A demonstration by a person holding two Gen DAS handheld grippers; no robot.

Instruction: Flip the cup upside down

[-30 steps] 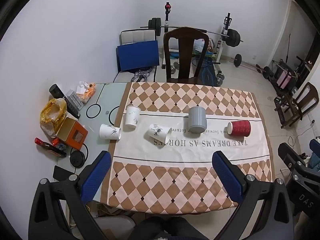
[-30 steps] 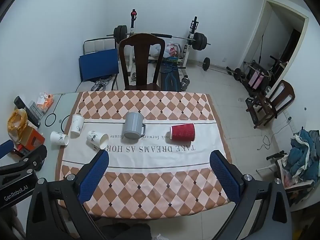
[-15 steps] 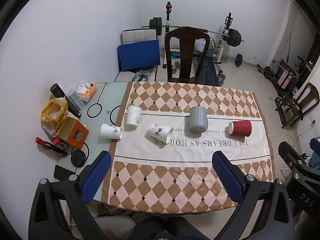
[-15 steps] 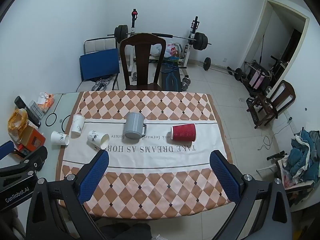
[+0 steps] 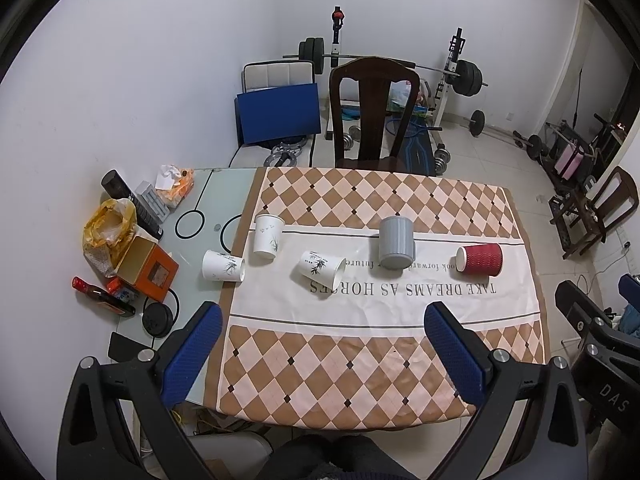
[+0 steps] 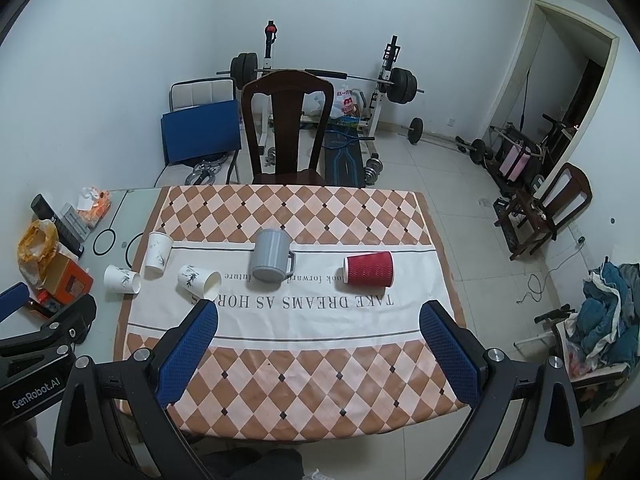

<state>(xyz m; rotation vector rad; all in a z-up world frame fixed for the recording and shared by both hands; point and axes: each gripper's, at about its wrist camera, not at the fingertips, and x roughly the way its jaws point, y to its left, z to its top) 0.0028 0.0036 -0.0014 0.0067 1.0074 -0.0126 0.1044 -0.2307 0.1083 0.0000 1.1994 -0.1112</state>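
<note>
While both the left gripper (image 5: 320, 344) and right gripper (image 6: 318, 340) hover wide open and empty above the table edge, the red paper cup (image 6: 369, 269) lies sideways, awaiting flipping.

On the white band of the tablecloth (image 6: 320, 312), upside down from here, big letters spell "TAKE DREAMS AS HORSES". The smaller line above it shows only "forward" and "future". The left tool (image 6: 36, 364) carries "GenRobot.AI"; the right tool (image 5: 600, 364) shows "DAS".
</note>
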